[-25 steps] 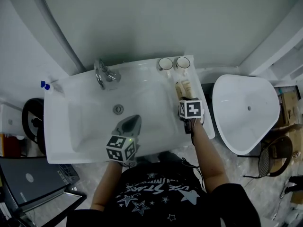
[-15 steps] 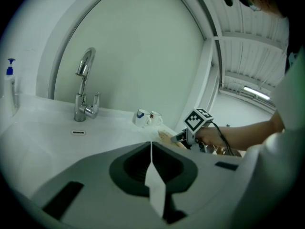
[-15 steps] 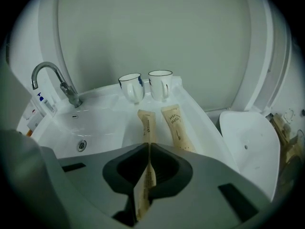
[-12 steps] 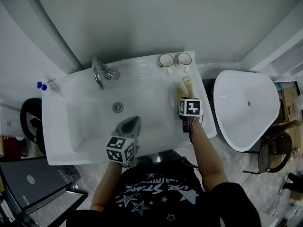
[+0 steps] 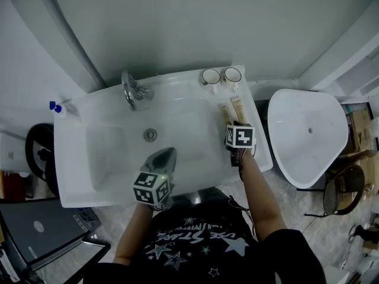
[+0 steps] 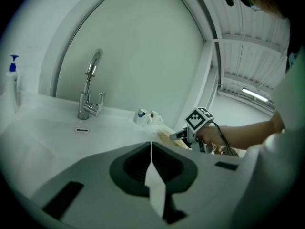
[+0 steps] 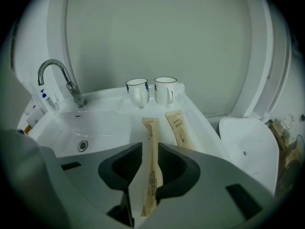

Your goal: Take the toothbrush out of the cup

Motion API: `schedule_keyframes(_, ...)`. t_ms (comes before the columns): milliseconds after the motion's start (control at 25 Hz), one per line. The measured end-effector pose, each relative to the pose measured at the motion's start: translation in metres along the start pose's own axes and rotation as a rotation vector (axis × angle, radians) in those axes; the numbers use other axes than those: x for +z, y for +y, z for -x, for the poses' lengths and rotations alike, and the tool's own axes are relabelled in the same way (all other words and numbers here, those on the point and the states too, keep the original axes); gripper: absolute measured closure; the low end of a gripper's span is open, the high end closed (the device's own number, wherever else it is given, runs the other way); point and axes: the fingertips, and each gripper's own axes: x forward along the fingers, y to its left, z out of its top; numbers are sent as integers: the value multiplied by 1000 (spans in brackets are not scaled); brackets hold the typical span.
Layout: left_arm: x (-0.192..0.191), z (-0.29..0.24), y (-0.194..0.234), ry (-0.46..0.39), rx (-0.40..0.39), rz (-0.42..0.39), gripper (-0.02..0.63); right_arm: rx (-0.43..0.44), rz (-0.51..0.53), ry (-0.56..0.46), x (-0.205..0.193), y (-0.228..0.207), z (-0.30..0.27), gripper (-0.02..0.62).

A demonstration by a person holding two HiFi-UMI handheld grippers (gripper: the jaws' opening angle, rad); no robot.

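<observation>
Right gripper (image 7: 149, 149): fingers pinch a wrapped toothbrush (image 7: 150, 128) lying along the washbasin's (image 7: 206, 128) right edge, clear of the left cup (image 7: 137, 92) and right cup (image 7: 165, 90). Left gripper (image 6: 151, 146): fingers pressed together, empty.

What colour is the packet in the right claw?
Tan, with small dark print. The packet shows best in the right gripper view.

Only thing I'm actually managing to read: the paper packet (image 7: 181, 130) lying along the right edge of the sink counter is showing "OTH" and "USH" in dark letters, and that's all that's facing the camera. The second packet (image 7: 151, 137) just left of it is carrying a line of tiny print, too small to read. The black shirt (image 5: 201, 241) is sporting white lettering and stars, but I'm not making out the words.
</observation>
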Motion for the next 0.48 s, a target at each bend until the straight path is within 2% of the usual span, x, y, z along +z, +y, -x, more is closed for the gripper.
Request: schedule_keyframes(480, -24, 25, 21, 16, -10, -3, 586, -24, 3, -200, -6, 21, 48, 488)
